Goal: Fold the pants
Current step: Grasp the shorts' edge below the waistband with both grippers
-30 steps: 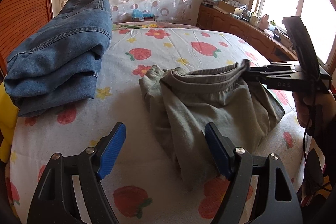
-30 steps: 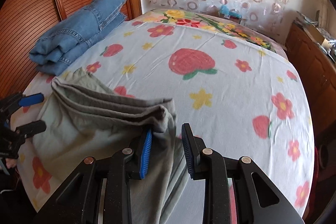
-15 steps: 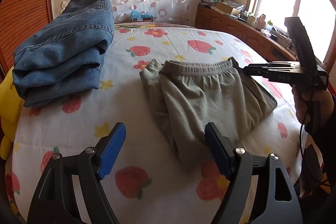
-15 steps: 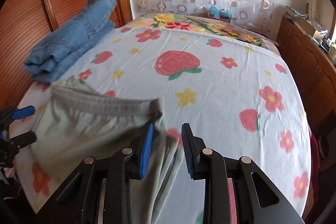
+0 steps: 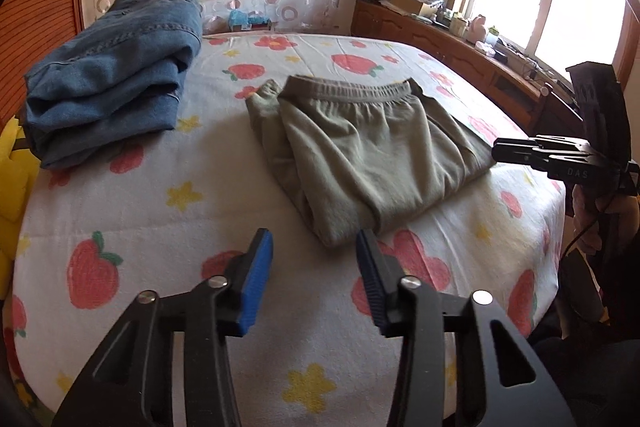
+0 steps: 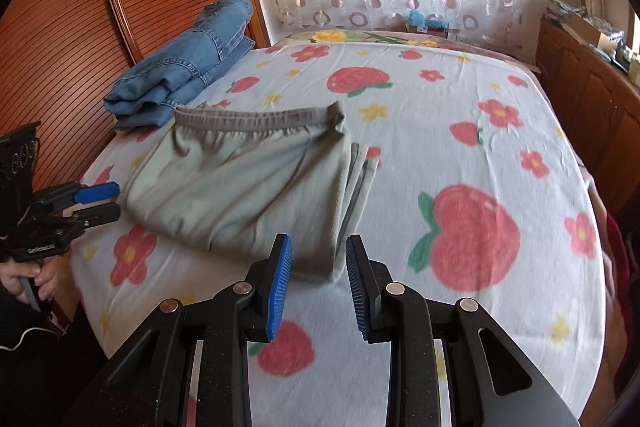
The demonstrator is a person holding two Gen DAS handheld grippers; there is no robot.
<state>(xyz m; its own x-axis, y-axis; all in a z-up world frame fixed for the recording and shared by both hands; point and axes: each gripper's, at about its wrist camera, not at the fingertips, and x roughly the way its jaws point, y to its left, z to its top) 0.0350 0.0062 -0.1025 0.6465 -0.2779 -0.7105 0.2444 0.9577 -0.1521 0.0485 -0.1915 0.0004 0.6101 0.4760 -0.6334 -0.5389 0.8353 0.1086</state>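
Two sets of tongs hover near the folded olive pants [image 5: 372,155], which lie on the flowered bed [image 5: 160,195] beside folded jeans [image 5: 112,75]. The left tongs [image 5: 314,259], jaws just narrowed, grip nothing; the right tongs [image 6: 318,267] are parted and empty too. Snagging an edge of the pants could likely drag the loose layers askew.

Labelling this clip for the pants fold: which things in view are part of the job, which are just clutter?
Job:
- olive-grey pants, folded flat on the bed sheet
- left gripper, open, empty
- right gripper, open, empty

Lying about:
- folded jeans, apart from the pants
- yellow item
- boxes on the sideboard
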